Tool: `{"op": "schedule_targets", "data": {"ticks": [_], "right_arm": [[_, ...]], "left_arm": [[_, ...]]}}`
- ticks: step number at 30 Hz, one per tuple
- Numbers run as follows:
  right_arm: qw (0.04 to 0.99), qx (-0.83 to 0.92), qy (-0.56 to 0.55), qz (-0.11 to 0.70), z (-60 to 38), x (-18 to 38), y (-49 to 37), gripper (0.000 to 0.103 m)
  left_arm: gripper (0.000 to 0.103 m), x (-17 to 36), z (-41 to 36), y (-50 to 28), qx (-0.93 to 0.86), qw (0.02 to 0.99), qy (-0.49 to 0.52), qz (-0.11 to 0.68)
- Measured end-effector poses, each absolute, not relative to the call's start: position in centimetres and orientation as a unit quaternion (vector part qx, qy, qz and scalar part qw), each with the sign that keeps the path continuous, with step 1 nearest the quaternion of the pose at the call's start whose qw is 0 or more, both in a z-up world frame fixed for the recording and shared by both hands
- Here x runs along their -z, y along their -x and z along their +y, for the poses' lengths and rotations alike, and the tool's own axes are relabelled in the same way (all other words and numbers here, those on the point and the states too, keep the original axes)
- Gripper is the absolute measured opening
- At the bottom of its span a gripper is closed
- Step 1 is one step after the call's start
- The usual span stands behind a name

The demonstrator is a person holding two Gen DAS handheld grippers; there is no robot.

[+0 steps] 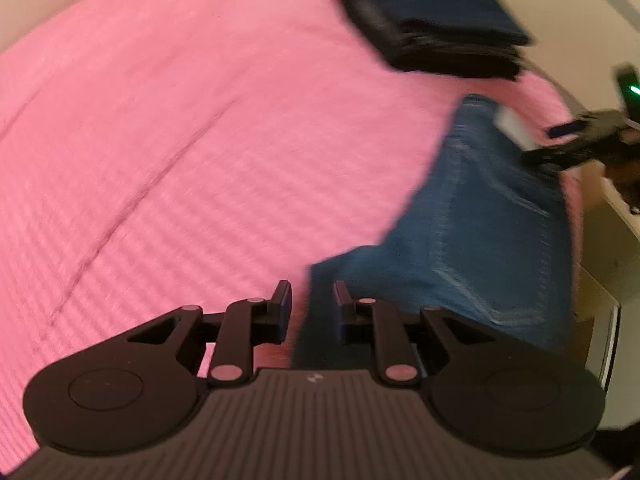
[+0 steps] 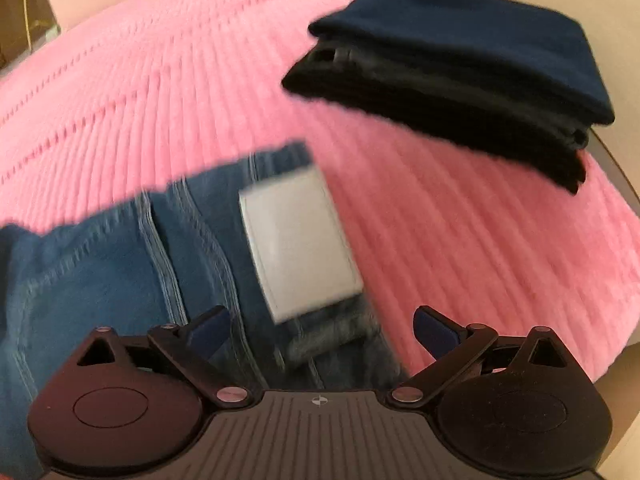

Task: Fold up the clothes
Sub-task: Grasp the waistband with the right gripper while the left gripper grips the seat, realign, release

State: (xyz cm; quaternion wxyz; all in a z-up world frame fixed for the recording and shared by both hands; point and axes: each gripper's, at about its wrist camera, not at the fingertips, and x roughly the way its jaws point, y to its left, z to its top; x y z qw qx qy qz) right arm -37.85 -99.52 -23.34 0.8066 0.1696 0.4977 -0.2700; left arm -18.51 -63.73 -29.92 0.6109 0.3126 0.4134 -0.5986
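One pair of jeans (image 1: 472, 216) lying on the pink bedspread (image 1: 160, 120), long axis running near to far, waistband patch (image 2: 296, 240) far, left gripper (image 1: 312, 304) hovering part-open at the near hem, right gripper (image 2: 320, 332) hovering wide open over the waistband, folded dark stack (image 2: 460, 68) lying far right.

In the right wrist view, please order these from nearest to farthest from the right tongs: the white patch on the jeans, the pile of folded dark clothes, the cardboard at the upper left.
From the right tongs:
1. White patch on the jeans, just ahead, slightly left.
2. Pile of folded dark clothes, ahead to the right, on the pink blanket.
3. Cardboard, far upper left, beyond the blanket's edge.
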Motion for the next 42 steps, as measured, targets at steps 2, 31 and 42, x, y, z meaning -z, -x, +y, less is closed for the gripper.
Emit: {"op": "schedule_targets", "data": {"ticks": [2, 31, 42], "right_arm": [[0.796, 0.282, -0.189, 0.502, -100.8, 24.6, 38.1, 0.1], [0.785, 0.316, -0.382, 0.371, -102.2, 20.5, 43.4, 0.018], [0.778, 0.36, -0.313, 0.408, -100.4, 20.0, 42.9, 0.067]], "left_arm": [[0.016, 30.8, -63.6, 19.9, 0.609, 0.587, -0.321, 0.425], [0.022, 35.4, -67.0, 31.4, 0.651, 0.487, -0.423, 0.4], [0.024, 35.5, -66.9, 31.6, 0.647, 0.493, -0.405, 0.418]]}}
